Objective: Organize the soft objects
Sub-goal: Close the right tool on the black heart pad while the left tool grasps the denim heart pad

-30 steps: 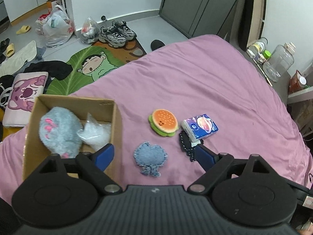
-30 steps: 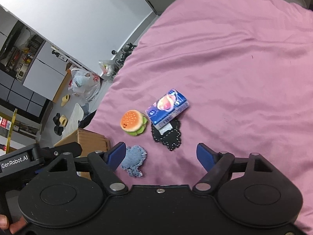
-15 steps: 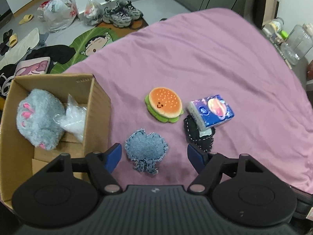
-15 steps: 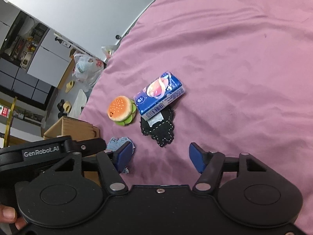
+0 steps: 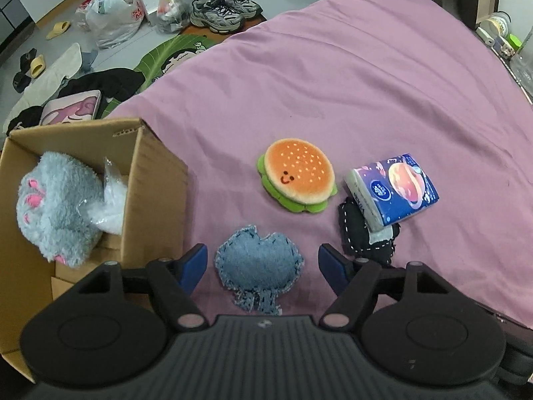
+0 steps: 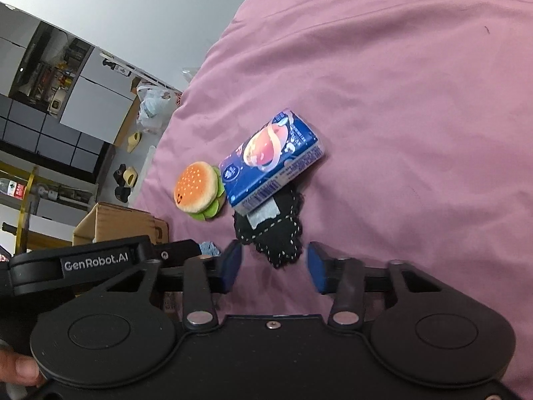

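Observation:
On the pink bedspread (image 5: pixel 366 83) lie a denim patch toy (image 5: pixel 258 265), a plush burger (image 5: pixel 296 175), a blue tissue pack (image 5: pixel 394 193) and a black stitched patch (image 5: pixel 361 233) partly under the pack. My left gripper (image 5: pixel 261 266) is open, its fingers either side of the denim toy. My right gripper (image 6: pixel 273 268) is open just before the black patch (image 6: pixel 276 236), with the tissue pack (image 6: pixel 271 163) and burger (image 6: pixel 198 191) beyond. A cardboard box (image 5: pixel 150 180) at left holds a grey plush paw (image 5: pixel 55 206) and a clear bag (image 5: pixel 111 206).
Past the bed's far edge the floor holds sneakers (image 5: pixel 223 13), plastic bags (image 5: pixel 113 16), slippers (image 5: pixel 31 66), clothes and a cartoon mat (image 5: pixel 176 55). Jars and bottles (image 5: pixel 499 30) stand at the far right. The box (image 6: pixel 116 221) and left gripper body (image 6: pixel 96 260) show in the right wrist view.
Both grippers have moved forward and down toward the bed. The left one now straddles the denim toy; the right one has closed in on the black patch.

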`<state>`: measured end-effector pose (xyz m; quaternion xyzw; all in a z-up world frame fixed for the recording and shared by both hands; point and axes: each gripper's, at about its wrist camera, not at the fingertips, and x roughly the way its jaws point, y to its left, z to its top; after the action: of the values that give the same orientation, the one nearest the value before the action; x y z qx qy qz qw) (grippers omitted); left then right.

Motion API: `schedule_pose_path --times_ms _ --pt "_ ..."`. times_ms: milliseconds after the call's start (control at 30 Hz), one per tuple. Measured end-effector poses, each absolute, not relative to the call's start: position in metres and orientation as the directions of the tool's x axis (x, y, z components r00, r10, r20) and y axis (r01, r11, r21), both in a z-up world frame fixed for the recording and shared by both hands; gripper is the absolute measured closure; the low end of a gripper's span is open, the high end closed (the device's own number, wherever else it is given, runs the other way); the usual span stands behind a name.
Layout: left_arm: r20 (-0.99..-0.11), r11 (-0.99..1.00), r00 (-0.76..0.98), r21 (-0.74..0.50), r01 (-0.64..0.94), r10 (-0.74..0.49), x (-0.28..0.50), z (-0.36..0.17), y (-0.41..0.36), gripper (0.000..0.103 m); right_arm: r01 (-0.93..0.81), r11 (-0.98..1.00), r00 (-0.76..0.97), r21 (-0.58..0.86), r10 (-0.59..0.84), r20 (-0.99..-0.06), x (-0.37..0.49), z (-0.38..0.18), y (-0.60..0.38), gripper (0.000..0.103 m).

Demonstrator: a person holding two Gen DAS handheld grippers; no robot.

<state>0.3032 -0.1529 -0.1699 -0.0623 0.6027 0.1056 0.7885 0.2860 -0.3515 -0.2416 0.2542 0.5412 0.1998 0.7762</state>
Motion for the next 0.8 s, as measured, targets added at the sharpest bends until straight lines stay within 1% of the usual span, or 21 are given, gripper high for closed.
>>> schedule_pose_path --times_ms 33,67,133,233,667,767,800 --pt "-0.964 0.970 0.248 0.034 -0.240 0.095 0.304 -0.171 -0.154 0.030 -0.028 0.791 0.332 0.611 0.584 -0.741 0.287 -0.244 -0.352 0.083" --pt "-0.964 0.971 0.246 0.039 -0.237 0.099 0.305 -0.171 -0.156 0.030 -0.015 0.789 0.325 0.614 0.584 -0.744 0.288 -0.247 -0.354 0.089" --pt "-0.968 0.972 0.237 0.028 -0.233 0.085 0.305 -0.172 -0.160 0.030 0.013 0.769 0.319 0.639 0.603 -0.731 0.289 -0.251 -0.360 0.093" --pt "-0.972 0.975 0.222 0.032 -0.220 0.082 0.304 -0.178 -0.166 0.030 0.025 0.762 0.335 0.647 0.603 -0.724 0.285 -0.250 -0.368 0.095" --pt "-0.978 0.972 0.172 0.082 -0.220 0.122 0.302 -0.203 -0.175 0.028 0.059 0.810 0.380 0.583 0.522 -0.764 0.265 -0.227 -0.387 0.096" --pt "-0.975 0.971 0.186 0.075 -0.228 0.119 0.301 -0.203 -0.175 0.029 0.065 0.819 0.383 0.570 0.507 -0.772 0.263 -0.222 -0.389 0.096" --pt "-0.975 0.971 0.189 0.073 -0.226 0.118 0.301 -0.204 -0.175 0.030 0.064 0.823 0.384 0.564 0.502 -0.775 0.262 -0.221 -0.387 0.096"
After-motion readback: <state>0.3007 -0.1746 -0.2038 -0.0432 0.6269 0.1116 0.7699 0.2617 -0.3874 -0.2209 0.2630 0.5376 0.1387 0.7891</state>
